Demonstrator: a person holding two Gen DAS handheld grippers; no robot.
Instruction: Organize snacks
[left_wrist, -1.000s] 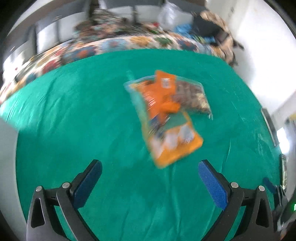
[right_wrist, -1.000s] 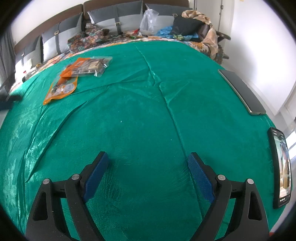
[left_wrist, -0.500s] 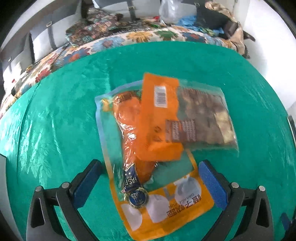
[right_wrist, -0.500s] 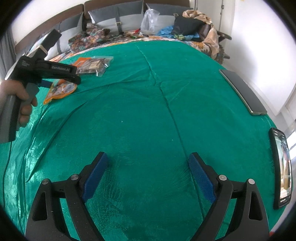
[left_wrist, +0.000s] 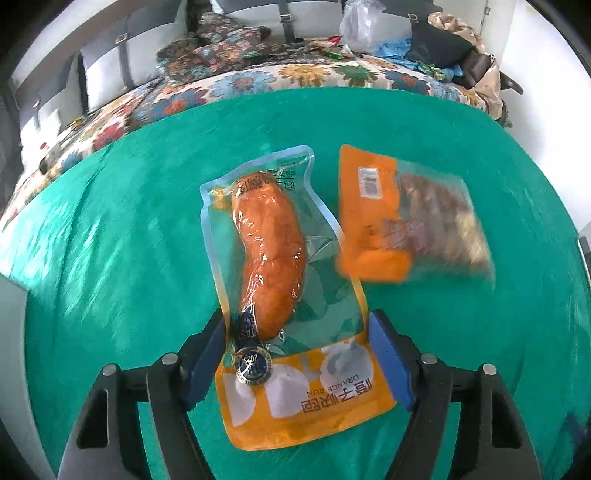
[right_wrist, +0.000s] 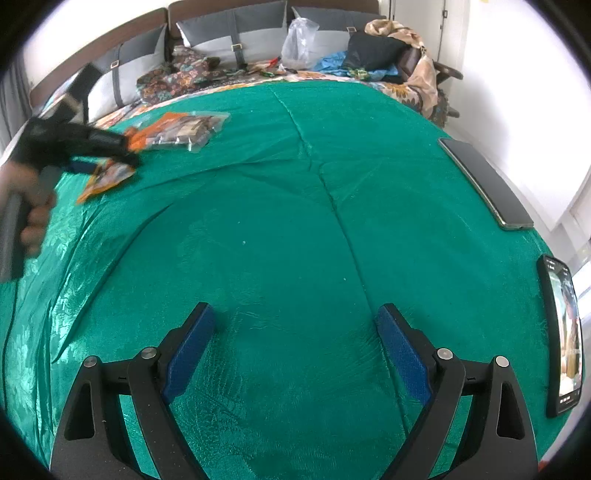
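A clear and orange pouch with an orange sausage (left_wrist: 269, 251) lies lengthwise between the fingers of my left gripper (left_wrist: 297, 321). Its jaws are closing, and the blue pads touch both side edges of the pouch. The pouch looks sharp while the green cloth (left_wrist: 110, 258) around it is blurred. A second pouch (left_wrist: 413, 229), orange and clear with brown snacks, lies apart to the right. In the right wrist view a hand (right_wrist: 33, 221) holds the left gripper over the sausage pouch (right_wrist: 107, 177), with the brown snack pouch (right_wrist: 184, 129) behind. My right gripper (right_wrist: 295, 312) stands open over bare cloth.
Two phones lie at the cloth's right edge, one dark (right_wrist: 484, 181) and one with a lit screen (right_wrist: 563, 332). Behind the green cloth are a floral cover (left_wrist: 295, 77), grey cushions (right_wrist: 236, 40), a plastic bag (right_wrist: 299, 37) and piled clothes (right_wrist: 388, 51).
The left gripper sank over the pouches and its jaws narrowed onto the sausage pouch. The sausage pouch, earlier under the brown snack pouch, now sits apart from it. The right gripper stayed still.
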